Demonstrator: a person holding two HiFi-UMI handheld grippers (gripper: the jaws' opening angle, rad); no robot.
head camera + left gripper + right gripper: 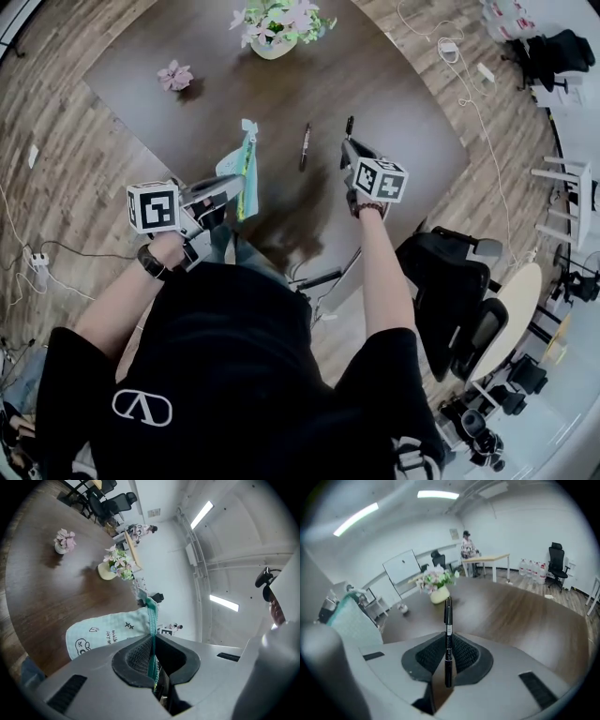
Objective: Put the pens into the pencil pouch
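My left gripper (236,186) is shut on the green zipper edge of the mint-green pencil pouch (246,161), which hangs lifted over the dark wooden table (394,103). In the left gripper view the pouch (105,631) spreads out beyond the jaws, printed with small doodles. My right gripper (350,150) is shut on a black pen (349,125), raised above the table to the right of the pouch. The right gripper view shows that pen (448,620) standing straight out between the pads, with the pouch (349,618) at the left. A second black pen (305,146) lies on the table between the grippers.
A vase of flowers (275,28) stands at the table's far side and a small pink flower pot (175,77) at its far left. Black office chairs (450,272) stand close on my right. Cables (33,262) run over the wooden floor.
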